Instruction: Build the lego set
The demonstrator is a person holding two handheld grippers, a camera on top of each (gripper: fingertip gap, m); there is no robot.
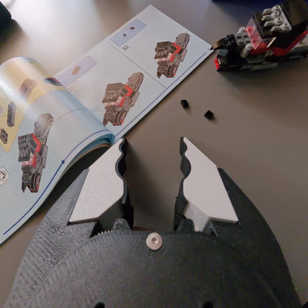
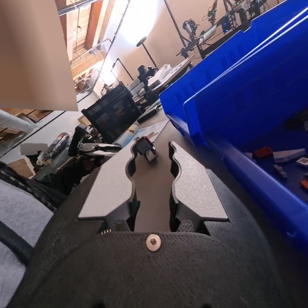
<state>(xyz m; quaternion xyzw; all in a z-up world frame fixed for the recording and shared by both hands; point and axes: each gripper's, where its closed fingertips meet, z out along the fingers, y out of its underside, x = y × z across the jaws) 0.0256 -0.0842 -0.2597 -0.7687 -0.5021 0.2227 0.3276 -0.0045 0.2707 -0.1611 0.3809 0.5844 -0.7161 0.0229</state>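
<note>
My left gripper (image 1: 152,140) gapes empty; two small black plastic bricks (image 1: 184,103) just ahead. Right gripper (image 2: 150,144) open, empty, facing black-red-grey brick model (image 2: 146,152).

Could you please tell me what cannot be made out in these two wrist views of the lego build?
- Left wrist view: the lego model is cut off by the right edge.
- Left wrist view: the two small black pieces are too small to tell their shape.
- Left wrist view: the instruction booklet runs past the left edge, its curled page blurred.
- Right wrist view: the blue bin is cut off on the right, so most of its loose parts are unseen.
</note>
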